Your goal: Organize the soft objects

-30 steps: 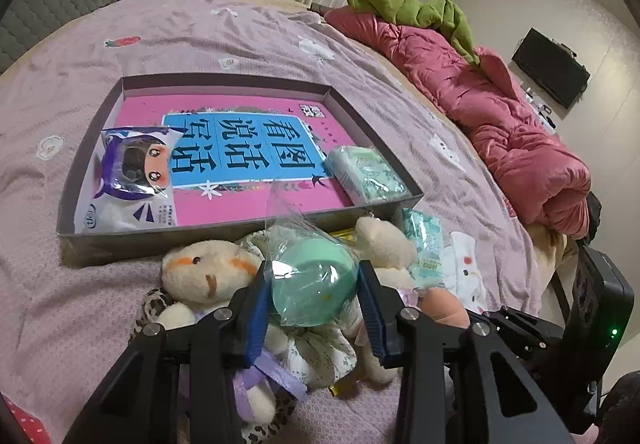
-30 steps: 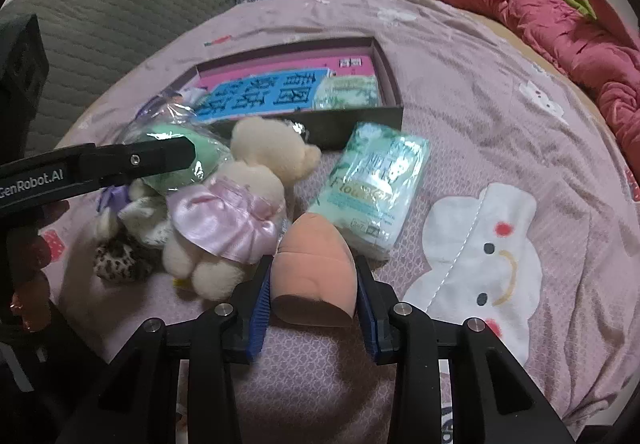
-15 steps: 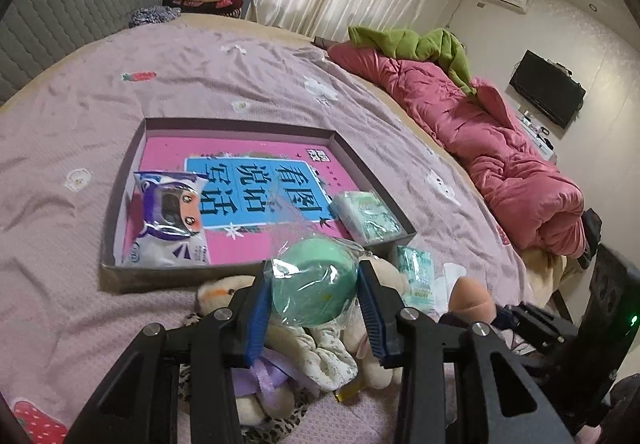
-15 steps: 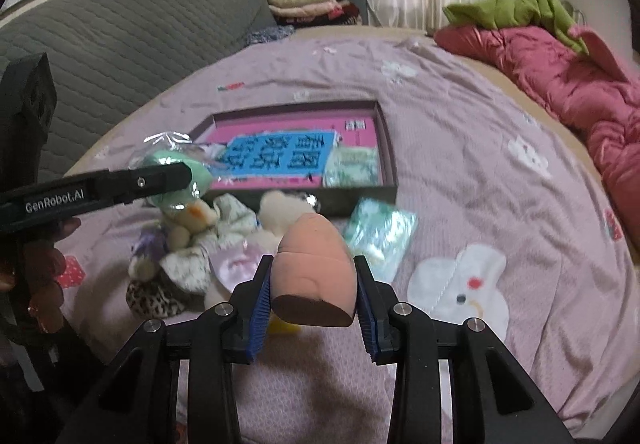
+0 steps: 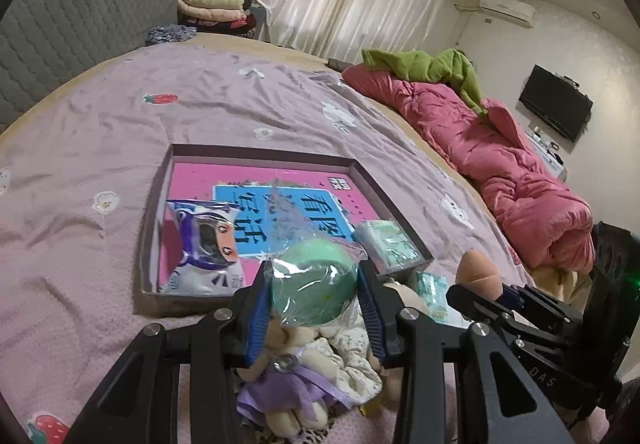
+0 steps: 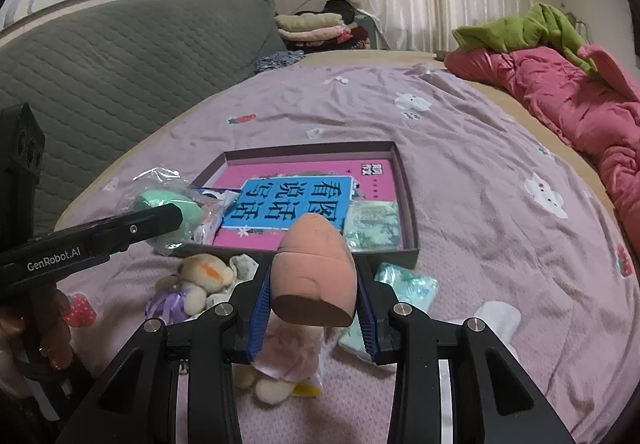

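While my left gripper [image 5: 314, 298] stays out of it, clamped on the bagged green sponge [image 5: 314, 286], and my right gripper [image 6: 314, 298] pinches the peach sponge [image 6: 316, 268], both hang above the near edge of the tray [image 6: 408, 179]. Inside the tray lie a wipes pouch [image 5: 204, 256] and a tissue pack [image 5: 386, 244] (two items home). Plush toys [image 6: 202, 282] and another tissue pack [image 6: 406, 286] wait just outside it.
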`<state>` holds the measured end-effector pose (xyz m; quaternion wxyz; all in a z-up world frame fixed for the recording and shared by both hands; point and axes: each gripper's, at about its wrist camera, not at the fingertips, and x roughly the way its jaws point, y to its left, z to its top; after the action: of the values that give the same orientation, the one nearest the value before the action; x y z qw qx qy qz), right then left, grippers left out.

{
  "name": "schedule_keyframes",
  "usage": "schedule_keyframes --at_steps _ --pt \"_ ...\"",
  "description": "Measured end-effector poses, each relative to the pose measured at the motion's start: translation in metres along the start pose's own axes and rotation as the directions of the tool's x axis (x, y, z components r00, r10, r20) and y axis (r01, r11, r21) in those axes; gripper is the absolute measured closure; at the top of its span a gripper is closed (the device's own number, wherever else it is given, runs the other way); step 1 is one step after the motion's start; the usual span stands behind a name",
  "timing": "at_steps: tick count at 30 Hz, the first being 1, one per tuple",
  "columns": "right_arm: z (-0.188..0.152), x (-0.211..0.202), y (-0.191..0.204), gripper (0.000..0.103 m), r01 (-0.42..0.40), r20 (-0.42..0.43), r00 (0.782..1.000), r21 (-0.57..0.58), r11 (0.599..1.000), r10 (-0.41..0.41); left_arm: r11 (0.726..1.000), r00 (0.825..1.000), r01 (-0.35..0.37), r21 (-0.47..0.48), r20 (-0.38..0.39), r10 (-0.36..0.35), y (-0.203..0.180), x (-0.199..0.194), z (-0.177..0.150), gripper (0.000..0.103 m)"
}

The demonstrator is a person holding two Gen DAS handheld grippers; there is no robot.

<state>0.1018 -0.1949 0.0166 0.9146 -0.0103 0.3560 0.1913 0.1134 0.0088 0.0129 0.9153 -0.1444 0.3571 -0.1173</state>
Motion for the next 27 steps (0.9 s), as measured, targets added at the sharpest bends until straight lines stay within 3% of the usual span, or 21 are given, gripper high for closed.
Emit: schedule_keyframes --at_steps 7,27 --pt "0.015 0.014 0.003 0.064 -0.022 0.021 1.000 -0.020 1.000 0.023 0.998 0.997 -0.061 0.006 0.039 0.061 0.005 0.002 0.011 0.062" --pt "0.044 0.054 -0.001 0.064 -0.033 0.021 0.999 -0.051 0.998 0.034 0.994 0.994 -0.101 0.030 0.041 0.100 0.004 0.029 0.031 0.062"
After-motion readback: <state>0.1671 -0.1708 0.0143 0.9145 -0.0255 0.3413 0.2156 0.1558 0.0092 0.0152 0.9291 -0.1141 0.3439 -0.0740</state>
